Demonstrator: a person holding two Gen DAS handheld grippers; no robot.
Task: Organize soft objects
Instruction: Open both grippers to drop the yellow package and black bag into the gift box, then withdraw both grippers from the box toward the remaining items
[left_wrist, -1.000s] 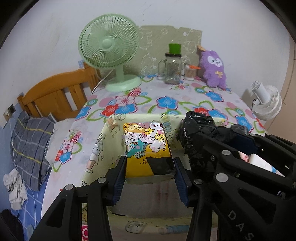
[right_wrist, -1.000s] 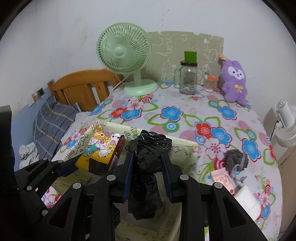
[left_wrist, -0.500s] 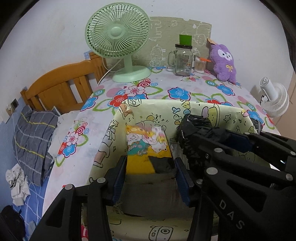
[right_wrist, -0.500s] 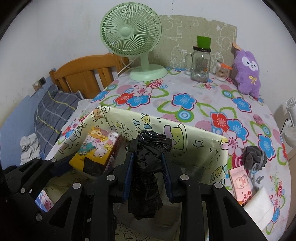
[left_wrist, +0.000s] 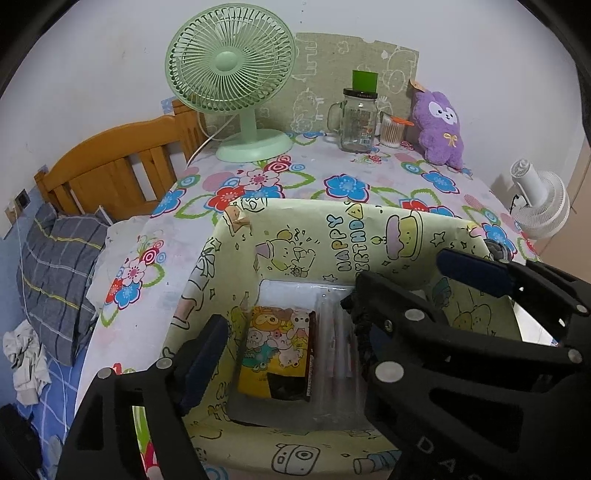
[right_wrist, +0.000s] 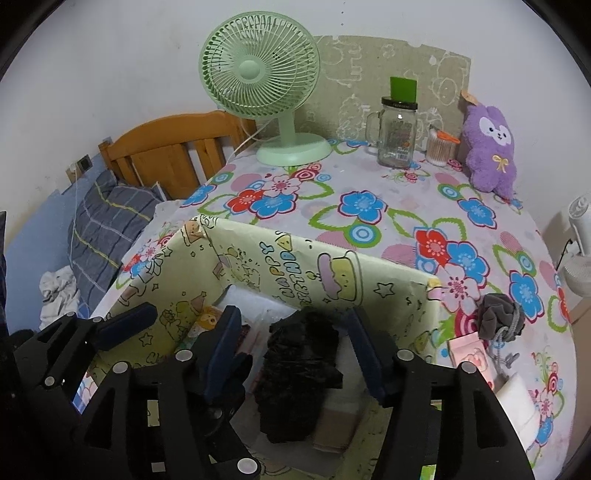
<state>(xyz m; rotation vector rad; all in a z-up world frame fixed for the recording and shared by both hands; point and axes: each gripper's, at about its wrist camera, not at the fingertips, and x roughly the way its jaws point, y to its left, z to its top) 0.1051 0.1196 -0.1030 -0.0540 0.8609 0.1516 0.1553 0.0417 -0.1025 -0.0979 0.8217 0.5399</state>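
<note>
Black plastic bag (right_wrist: 299, 373) lies inside box (right_wrist: 388, 291), long axis along right gripper (right_wrist: 295, 354), between its spread, untouching fingers. Left gripper (left_wrist: 280, 354) also spread, over cartoon packet (left_wrist: 277, 350).

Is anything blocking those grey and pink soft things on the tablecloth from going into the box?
Partly: the box's near wall stands between them and the inside. The grey pouch and pink pack lie just outside its right corner, so they would need lifting over.
</note>
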